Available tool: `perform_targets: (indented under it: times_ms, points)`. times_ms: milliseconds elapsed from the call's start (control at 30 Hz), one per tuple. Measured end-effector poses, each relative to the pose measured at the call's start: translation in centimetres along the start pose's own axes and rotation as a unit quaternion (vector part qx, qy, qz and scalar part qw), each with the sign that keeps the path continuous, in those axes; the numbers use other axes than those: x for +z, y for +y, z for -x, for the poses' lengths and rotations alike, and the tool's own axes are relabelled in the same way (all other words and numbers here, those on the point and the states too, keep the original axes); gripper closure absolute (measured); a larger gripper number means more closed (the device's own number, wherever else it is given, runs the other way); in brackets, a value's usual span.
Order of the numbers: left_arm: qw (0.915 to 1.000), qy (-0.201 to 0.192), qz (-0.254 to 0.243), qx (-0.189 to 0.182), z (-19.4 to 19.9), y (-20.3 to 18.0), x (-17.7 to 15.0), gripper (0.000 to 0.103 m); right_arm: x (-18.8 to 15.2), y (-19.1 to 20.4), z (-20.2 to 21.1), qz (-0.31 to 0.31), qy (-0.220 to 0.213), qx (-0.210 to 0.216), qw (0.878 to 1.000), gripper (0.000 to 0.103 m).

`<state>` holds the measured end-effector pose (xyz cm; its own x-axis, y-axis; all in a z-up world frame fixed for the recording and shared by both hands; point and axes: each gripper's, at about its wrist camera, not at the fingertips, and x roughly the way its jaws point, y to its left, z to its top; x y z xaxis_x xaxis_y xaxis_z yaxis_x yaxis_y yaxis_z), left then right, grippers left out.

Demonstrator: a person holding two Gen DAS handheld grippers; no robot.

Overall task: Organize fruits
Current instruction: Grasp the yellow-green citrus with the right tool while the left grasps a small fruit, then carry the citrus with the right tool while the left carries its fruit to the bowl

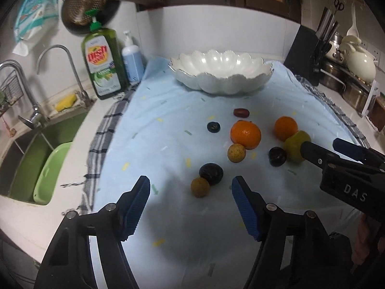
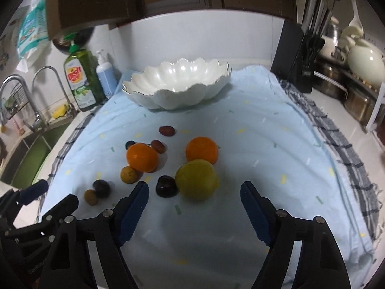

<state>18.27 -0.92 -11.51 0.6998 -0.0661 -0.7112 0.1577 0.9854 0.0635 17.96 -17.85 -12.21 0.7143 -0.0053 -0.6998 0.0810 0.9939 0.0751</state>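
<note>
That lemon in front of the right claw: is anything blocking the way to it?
Nothing visible. The lemon lies just past the open right gripper, bare cloth between them. A dark plum touches its left side.

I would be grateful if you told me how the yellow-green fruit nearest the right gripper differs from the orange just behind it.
The yellow-green fruit is dull yellow-green; the orange is bright orange. The yellow-green fruit looks larger, though it also lies nearer the camera. It sits just ahead of the open right gripper, while the orange lies farther back, toward the white bowl. Both are round, rest on the light blue cloth, and neither is held.
</note>
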Motion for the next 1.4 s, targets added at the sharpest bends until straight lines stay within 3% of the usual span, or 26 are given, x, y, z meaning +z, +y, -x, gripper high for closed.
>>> perform_targets:
  times_ms: [333, 633, 967, 1400]
  points:
    - [0.9991, 0.037, 0.008, -0.019, -3.4, 0.0, -0.1, 0.053, 0.5, -0.5, -2.8, -0.017, 0.017, -0.003, 1.0, 0.035]
    - [0.9982, 0.046, 0.017, -0.034, -4.2, 0.2, -0.4, 0.076, 0.8, -0.5, -4.0, -0.019, 0.027, 0.008, 0.999, 0.053]
    - [0.9971, 0.051, 0.028, -0.048, -4.2, 0.5, 0.0, 0.08, 0.9, -0.4, -3.8, -0.024, 0.031, 0.009, 0.999, 0.053]
    - [0.9975, 0.008, 0.024, -0.066, -1.7, 1.3, 2.0, 0.08, 2.1, 1.0, -1.0, -0.008, 0.006, 0.009, 1.0, 0.054]
